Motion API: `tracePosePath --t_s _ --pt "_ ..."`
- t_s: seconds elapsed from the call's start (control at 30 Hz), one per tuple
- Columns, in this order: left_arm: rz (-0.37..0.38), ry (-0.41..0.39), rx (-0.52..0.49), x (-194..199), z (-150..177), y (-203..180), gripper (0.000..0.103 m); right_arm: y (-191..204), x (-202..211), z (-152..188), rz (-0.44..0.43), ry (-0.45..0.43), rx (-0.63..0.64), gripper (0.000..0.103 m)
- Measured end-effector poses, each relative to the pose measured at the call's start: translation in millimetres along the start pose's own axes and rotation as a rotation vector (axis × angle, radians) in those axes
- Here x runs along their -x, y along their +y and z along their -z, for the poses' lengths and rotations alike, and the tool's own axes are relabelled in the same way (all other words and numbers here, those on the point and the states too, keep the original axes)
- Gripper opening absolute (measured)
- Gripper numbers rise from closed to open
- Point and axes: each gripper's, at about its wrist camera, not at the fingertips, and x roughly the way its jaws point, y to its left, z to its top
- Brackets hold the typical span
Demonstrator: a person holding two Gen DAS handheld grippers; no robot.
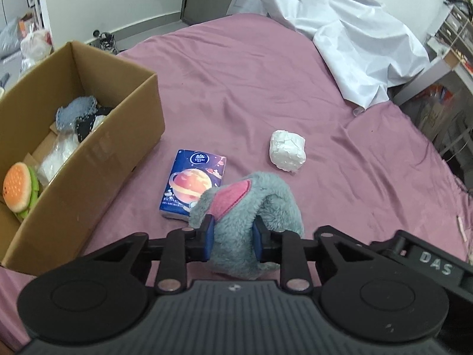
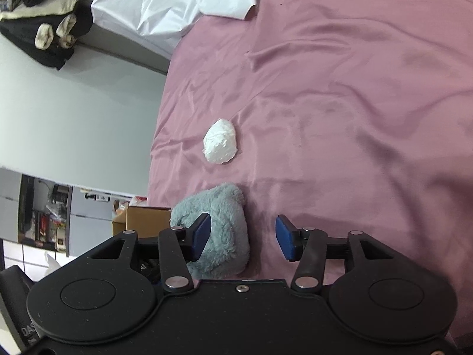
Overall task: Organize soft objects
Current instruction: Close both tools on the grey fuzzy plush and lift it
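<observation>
A grey-blue plush toy [image 1: 251, 204] with a pink ear lies on the mauve bedsheet [image 1: 266, 88]. My left gripper [image 1: 232, 238] is shut on it, both blue pads pressing into the fur. In the right wrist view the same plush toy [image 2: 220, 236] sits against the left pad of my right gripper [image 2: 241, 238], whose jaws stand apart with bare sheet between them. A blue tissue pack [image 1: 192, 183] lies just left of the toy. A white crumpled wad [image 1: 288, 151] rests beyond it, and shows as a white wad [image 2: 220, 145] in the right wrist view.
An open cardboard box [image 1: 124, 148] stands on the bed at the left, holding a burger plush [image 1: 20, 189], a grey cloth [image 1: 77, 112] and white items. A white sheet [image 1: 340, 29] is heaped at the far right. The bed's edge [image 2: 156, 136] drops to the floor.
</observation>
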Motion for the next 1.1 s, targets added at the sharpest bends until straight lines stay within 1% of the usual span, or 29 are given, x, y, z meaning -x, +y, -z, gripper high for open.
tracePosePath --t_s 0.1,0.17,0.3,0.67,0.8,0.93,1.03,1.07,1.1 --pt "0.03 0.008 0.041 2 0 9 0.023 4 -7 -1 0.012 0.011 0.017 0.05" --pt "0.041 0.005 0.049 3 1 12 0.023 5 -11 -1 0.019 0.019 0.027 0.05" --pt "0.064 0.015 0.075 2 1 17 0.022 7 -15 0 0.02 0.03 0.043 0.053" --pt "0.088 0.03 0.137 3 4 35 0.022 20 -26 6 0.04 0.05 0.098 0.053" --pt "0.098 0.032 0.151 1 4 39 0.022 24 -30 7 0.034 0.054 0.118 0.053" --pt "0.104 0.032 0.162 0 5 41 0.022 22 -32 6 0.034 0.066 0.112 0.053" --pt "0.105 0.034 0.171 -2 5 44 0.022 25 -37 9 0.031 0.079 0.131 0.048" --pt "0.111 0.038 0.182 -3 4 45 0.022 24 -39 10 0.022 0.084 0.132 0.04" --pt "0.119 0.043 0.194 -4 4 46 0.022 24 -40 10 0.007 0.094 0.129 0.027"
